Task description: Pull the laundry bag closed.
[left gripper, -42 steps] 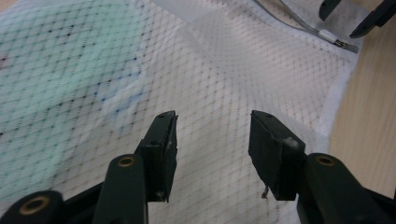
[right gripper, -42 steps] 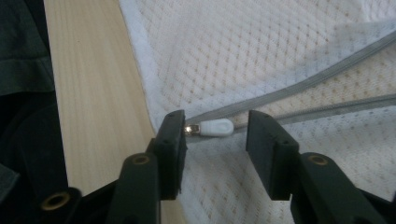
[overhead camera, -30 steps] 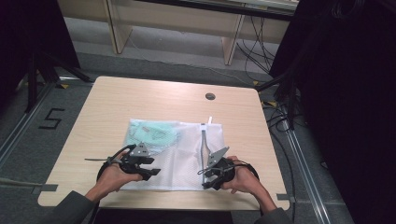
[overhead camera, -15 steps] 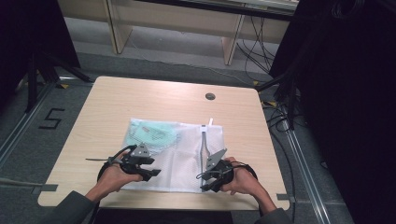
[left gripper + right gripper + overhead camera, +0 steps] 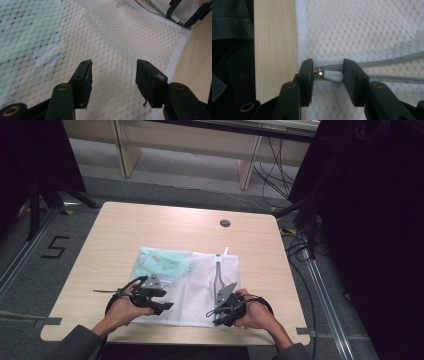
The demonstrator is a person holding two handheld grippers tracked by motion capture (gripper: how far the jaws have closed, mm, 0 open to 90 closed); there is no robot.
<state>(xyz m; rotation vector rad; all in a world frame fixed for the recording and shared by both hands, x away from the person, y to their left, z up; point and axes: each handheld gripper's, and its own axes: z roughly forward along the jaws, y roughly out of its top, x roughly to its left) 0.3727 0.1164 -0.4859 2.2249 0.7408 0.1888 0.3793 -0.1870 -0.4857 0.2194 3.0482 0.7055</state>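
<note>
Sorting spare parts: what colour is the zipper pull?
Pale grey-white zipper pull, best in the right gripper view.

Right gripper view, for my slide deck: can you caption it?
Right gripper jaws closing around the white zipper pull at the mesh bag's edge.

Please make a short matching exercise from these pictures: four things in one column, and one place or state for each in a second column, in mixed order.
Things:
1. zipper pull
2. left gripper
3. green item
4. round hole

Places or states:
a. inside the mesh bag, far left part
b. in the table, beyond the bag
c. between the right gripper jaws
d. jaws apart above bare mesh

Pairs: 1-c, 2-d, 3-a, 4-b
</note>
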